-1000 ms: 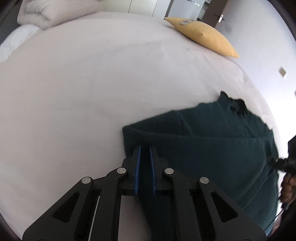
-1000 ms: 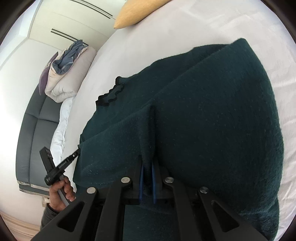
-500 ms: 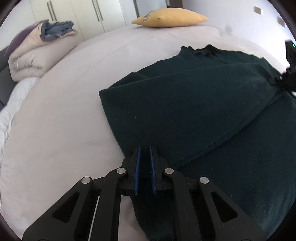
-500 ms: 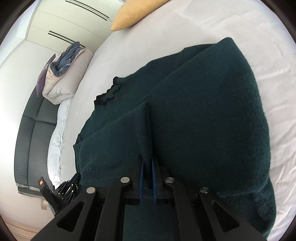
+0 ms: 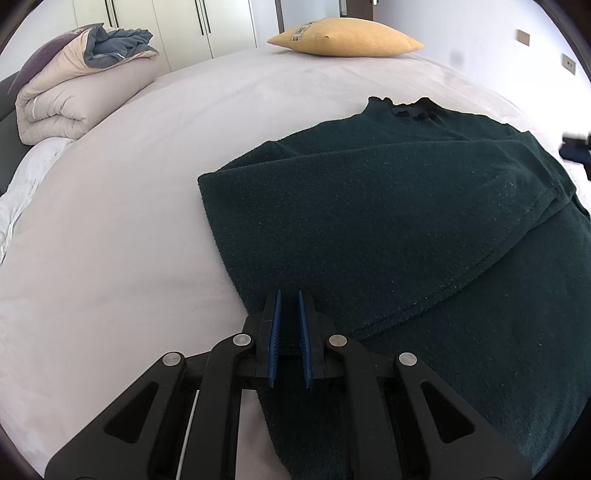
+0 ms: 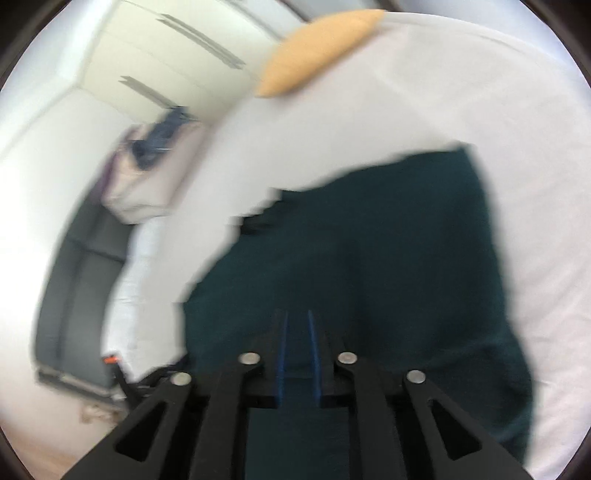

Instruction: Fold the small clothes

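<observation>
Sweater [image 5: 388, 229], dark green and folded over itself, lies on the bed [image 5: 129, 221] toward its near edge, collar facing the pillow [image 5: 347, 37]. Left gripper [image 5: 289, 295] is clamped on the sweater's near edge. Right gripper [image 6: 297, 314] has just been opening; its jaws stand apart above the cloth, gripping nothing.

A home bedroom is indicated by a white-sheeted bed [image 5: 147, 184], a yellow pillow [image 5: 347, 37], a rolled duvet [image 5: 74, 96] upper left, and wardrobe doors [image 5: 177, 26].
</observation>
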`<state>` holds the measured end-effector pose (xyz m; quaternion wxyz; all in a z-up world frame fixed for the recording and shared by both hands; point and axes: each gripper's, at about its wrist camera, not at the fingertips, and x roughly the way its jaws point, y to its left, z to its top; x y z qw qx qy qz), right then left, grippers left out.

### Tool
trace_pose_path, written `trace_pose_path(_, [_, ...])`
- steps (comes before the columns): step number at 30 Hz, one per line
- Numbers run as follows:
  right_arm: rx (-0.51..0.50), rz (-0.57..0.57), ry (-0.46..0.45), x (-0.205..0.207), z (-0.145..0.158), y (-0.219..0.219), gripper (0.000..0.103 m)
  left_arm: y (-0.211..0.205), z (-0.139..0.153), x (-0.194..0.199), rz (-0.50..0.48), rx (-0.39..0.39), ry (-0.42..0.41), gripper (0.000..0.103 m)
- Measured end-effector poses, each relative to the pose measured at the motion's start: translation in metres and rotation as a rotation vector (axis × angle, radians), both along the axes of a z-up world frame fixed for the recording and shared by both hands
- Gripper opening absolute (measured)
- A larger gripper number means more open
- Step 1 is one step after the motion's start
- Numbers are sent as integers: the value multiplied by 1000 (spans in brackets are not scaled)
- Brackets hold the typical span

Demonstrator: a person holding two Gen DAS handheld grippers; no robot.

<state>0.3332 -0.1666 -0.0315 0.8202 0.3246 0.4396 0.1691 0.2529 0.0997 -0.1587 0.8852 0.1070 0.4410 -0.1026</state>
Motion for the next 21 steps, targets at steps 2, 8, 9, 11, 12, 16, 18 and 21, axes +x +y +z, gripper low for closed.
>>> trace_pose_path(2, [56, 64, -16, 10, -2, 17, 50, 0, 0, -1, 2, 2, -4, 9])
trace_pose_path(8, [138, 7, 107, 25, -59, 10, 39, 9, 4, -7, 16, -57, -20, 9])
trace_pose_path(9, [172, -16, 105, 19, -64, -1, 31, 12, 6, -10, 22, -75, -20, 9])
trace_pose_path(11, [195, -58, 96, 3, -65, -22, 31, 19, 11, -19, 38, -116, -15, 9])
trace_pose_path(12, [186, -82, 90, -6, -62, -33, 35, 22, 14, -25, 49, -128, -12, 10])
trace_pose_path(16, [92, -195, 55, -66, -36, -74, 58, 39, 25, -55, 108, -204, 27, 10])
trace_pose_path(18, [59, -200, 28, -96, -22, -84, 60, 50, 32, -78, 133, -249, 33, 12])
trace_pose_path(21, [13, -173, 28, -147, -10, -91, 62, 65, 41, -121, 148, -362, 55, 40])
